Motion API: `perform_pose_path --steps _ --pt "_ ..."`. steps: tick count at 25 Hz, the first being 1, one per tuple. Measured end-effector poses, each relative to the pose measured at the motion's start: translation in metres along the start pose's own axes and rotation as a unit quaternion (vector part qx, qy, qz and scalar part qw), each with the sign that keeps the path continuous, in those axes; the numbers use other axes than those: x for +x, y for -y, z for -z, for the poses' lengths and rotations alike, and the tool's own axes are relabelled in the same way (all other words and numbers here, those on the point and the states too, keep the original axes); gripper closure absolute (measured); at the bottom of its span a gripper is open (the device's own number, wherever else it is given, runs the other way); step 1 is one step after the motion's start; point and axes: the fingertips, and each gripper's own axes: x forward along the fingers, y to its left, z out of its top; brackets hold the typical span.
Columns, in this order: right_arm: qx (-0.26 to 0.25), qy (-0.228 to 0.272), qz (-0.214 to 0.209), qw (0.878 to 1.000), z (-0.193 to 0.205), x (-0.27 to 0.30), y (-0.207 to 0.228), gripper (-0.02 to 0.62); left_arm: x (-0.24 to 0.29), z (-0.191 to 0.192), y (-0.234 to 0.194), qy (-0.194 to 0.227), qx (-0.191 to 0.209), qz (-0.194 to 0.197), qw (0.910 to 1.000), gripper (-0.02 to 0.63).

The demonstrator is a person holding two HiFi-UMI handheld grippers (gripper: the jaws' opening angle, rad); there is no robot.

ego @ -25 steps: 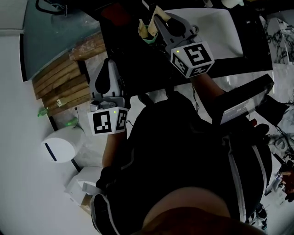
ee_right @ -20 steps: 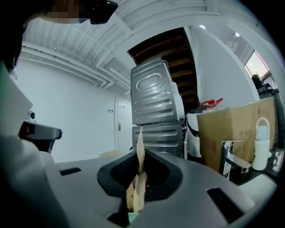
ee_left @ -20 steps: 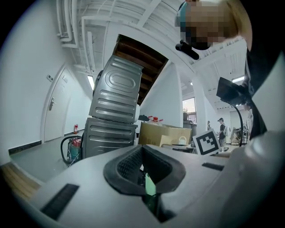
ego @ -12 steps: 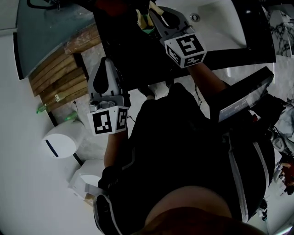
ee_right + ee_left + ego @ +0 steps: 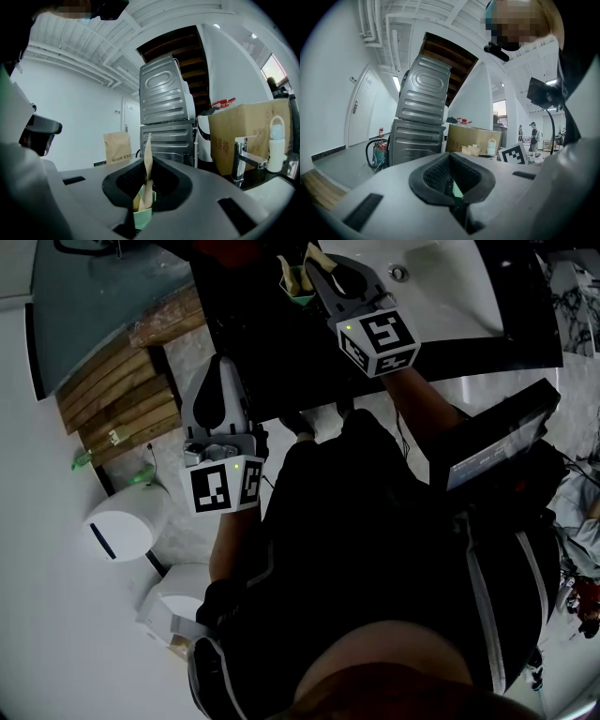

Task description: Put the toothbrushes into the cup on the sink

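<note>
A pale green cup [image 5: 299,292] stands on the black counter [image 5: 262,343] left of the white sink [image 5: 450,287], with beige toothbrushes in it. My right gripper [image 5: 316,271] is at the cup, shut on a beige toothbrush [image 5: 315,257]. In the right gripper view the toothbrush [image 5: 148,154] rises between the closed jaws of the right gripper [image 5: 146,187], right over the cup [image 5: 143,218]. My left gripper [image 5: 218,371] hangs lower, off the counter's front edge. In its own view the left gripper [image 5: 452,187] is shut, and I see nothing held.
A chrome tap [image 5: 241,157] and a white bottle [image 5: 276,140] stand to the right of the cup. Wooden slats [image 5: 122,399], a white bin [image 5: 117,531] and a green bottle [image 5: 141,474] are on the floor at the left. The person's dark-clothed body fills the lower middle.
The right gripper and the cup sit slightly higher and more to the left in the head view than a second ago. The left gripper has barely moved.
</note>
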Motion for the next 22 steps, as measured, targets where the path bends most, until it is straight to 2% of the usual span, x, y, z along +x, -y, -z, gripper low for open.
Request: perform_pose_path --steps 5,9,12,14,22 --pt "-0.006 -0.002 0.002 1.000 -0.001 0.000 -0.002 0.552 -0.003 -0.003 -0.003 0.005 0.005 -0.001 1.0000 0.600" --pt "-0.018 -0.013 0.006 1.000 -0.002 -0.001 -0.005 0.551 -0.005 -0.007 0.001 0.005 0.028 0.016 0.9995 0.600" --pt "-0.030 -0.014 0.018 0.999 -0.009 -0.003 -0.005 0.541 -0.006 -0.012 -0.001 0.011 0.022 0.023 0.9994 0.600" --pt "-0.034 -0.012 0.027 0.999 -0.016 -0.005 -0.007 0.491 -0.009 -0.015 -0.004 0.015 0.017 0.028 0.9994 0.600" --pt "-0.056 0.020 0.066 0.996 -0.064 -0.029 -0.017 0.491 -0.018 -0.043 -0.011 0.054 0.035 0.063 0.9959 0.600"
